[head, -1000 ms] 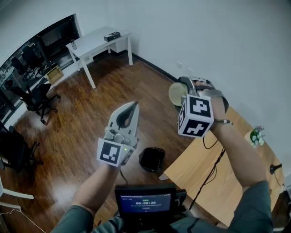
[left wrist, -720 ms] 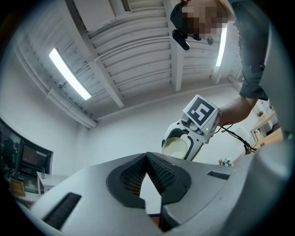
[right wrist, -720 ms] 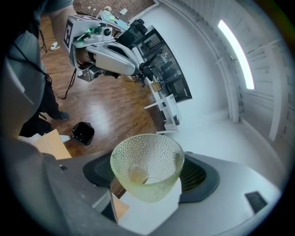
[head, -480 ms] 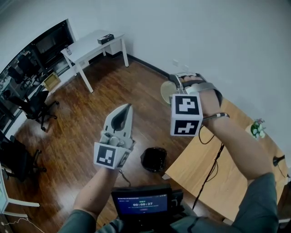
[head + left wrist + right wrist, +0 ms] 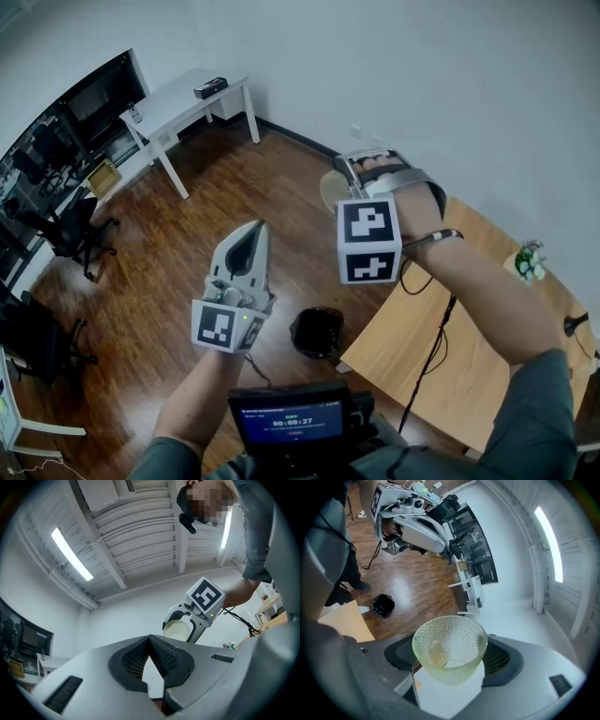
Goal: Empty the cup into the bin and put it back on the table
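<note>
A pale yellow-green dimpled cup (image 5: 449,644) lies sideways between the dark pads (image 5: 501,660) of my right gripper, which is shut on it. A faint brownish tint shows inside; I cannot tell whether anything is in it. In the head view the right gripper (image 5: 349,178) holds the cup (image 5: 331,190) high over the wooden floor, up and to the right of the black bin (image 5: 317,330). My left gripper (image 5: 256,230) hangs left of it, shut and holding nothing, its tips meeting (image 5: 150,638). The left gripper view shows the cup (image 5: 177,630) ahead.
The light wooden table (image 5: 469,366) stands at the right, with a black cable and a small plant (image 5: 528,262) on it. The bin stands at its left corner. A white desk (image 5: 183,98) and office chairs (image 5: 66,220) are at the far left. A screen (image 5: 291,422) sits at my chest.
My right gripper has carried the cup a little to the left and rolled slightly. The left gripper has stayed about where it was.
</note>
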